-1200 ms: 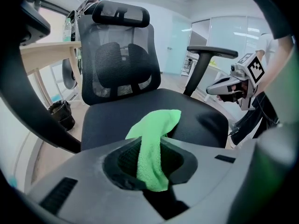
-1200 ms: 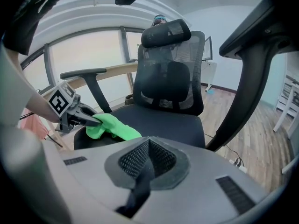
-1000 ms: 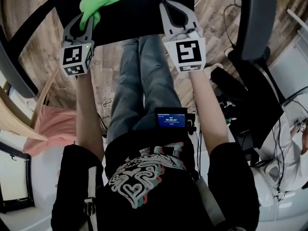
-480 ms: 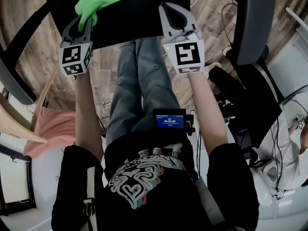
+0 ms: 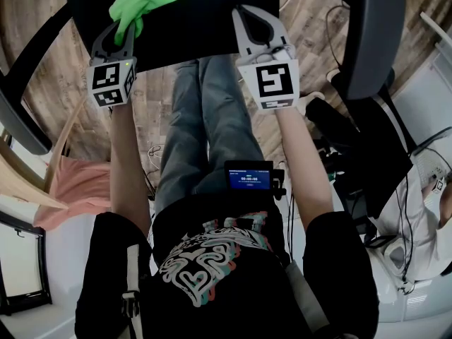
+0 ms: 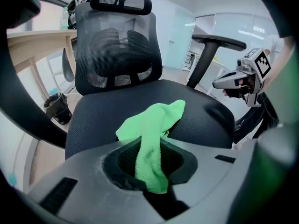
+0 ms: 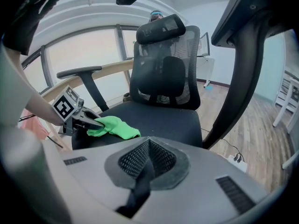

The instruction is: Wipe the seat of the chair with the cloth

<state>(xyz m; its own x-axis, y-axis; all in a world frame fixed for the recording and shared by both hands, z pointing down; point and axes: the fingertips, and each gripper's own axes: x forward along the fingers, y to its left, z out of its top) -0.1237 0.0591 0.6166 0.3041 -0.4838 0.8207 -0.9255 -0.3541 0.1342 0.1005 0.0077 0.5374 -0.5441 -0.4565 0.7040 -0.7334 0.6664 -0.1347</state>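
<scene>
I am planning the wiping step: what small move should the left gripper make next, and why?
Probably drag the left gripper, shut on the green cloth, across the seat: the cloth lies on its front left part, the rest bare.

Bare seat (image 5: pixel 212 20) between flanking armrests (image 5: pixel 373 34)

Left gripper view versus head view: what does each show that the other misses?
Only the left gripper view shows the backrest and headrest. Only the head view shows the person's legs, the wood floor and a lit screen. Both show the cloth lying on the seat with its end clamped in the left gripper, and the right gripper.
</scene>
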